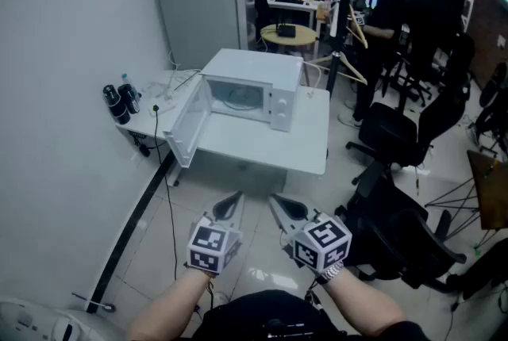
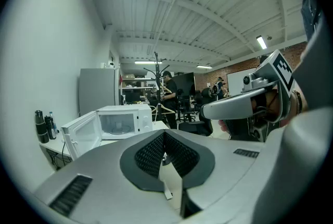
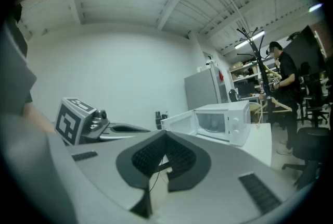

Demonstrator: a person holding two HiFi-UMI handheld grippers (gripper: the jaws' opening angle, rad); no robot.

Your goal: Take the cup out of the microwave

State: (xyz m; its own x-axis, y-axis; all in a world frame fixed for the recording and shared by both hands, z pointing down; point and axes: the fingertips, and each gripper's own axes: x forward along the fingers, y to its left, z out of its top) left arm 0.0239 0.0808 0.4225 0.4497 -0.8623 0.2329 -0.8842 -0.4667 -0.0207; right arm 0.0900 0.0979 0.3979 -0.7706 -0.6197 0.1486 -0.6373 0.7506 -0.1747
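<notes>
Left tool (image 1: 233, 203) and right tool (image 1: 279, 208) are hanging clenched, empty, well short of the far open microwave (image 1: 255, 90). Entering clenched risks toppling the cup, indiscernible inside.

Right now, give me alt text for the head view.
A white microwave stands with its door swung open on a white table. Low in the frame, the left gripper and right gripper are held side by side, both shut and empty, short of the table.

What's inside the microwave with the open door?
A round glass plate shows inside the microwave, whose door hangs open. It is too far and dim to tell if a cup stands on it. Its roof covers the back part.
</notes>
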